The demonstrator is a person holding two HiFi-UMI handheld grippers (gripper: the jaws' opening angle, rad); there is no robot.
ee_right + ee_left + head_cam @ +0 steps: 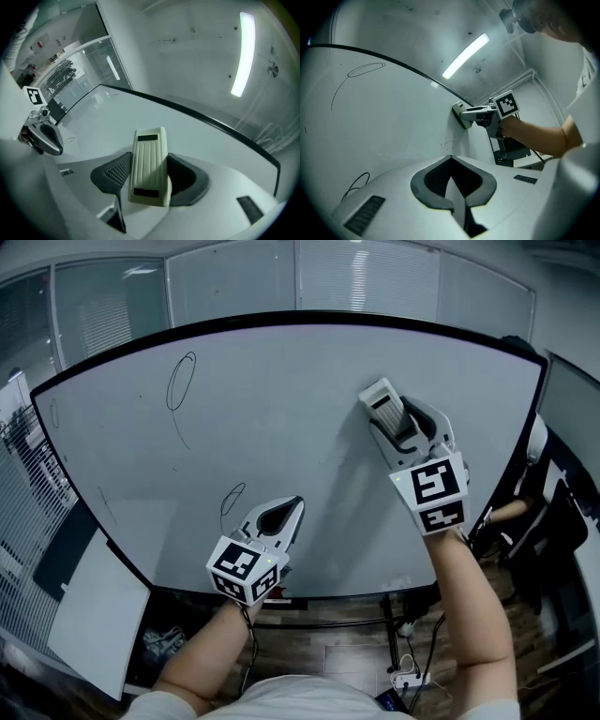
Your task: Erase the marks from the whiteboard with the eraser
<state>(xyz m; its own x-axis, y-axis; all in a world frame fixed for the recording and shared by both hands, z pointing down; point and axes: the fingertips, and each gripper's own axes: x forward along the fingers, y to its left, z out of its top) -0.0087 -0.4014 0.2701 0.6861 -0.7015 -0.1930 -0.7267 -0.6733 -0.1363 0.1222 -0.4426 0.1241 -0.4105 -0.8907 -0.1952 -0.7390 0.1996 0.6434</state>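
Note:
The whiteboard (309, 381) fills the head view. On it are a black oval mark with a trailing line (181, 381) at the upper left and a small loop mark (232, 495) low down. My right gripper (392, 423) is shut on the cream ribbed eraser (382, 401), whose end lies against the board's right half. The right gripper view shows the eraser (150, 183) clamped between the dark pads of that gripper (149, 158). My left gripper (294, 506) is shut and holds nothing, near the board's lower edge just right of the loop; its tips (451, 158) meet below a faint scribble (447, 145).
The board has a black frame (525, 348). A white panel (94, 615) leans at the lower left. Cables and a power strip (408, 676) lie on the wooden floor below. Dark furniture (553, 521) stands at the right, glass partitions (234, 282) behind.

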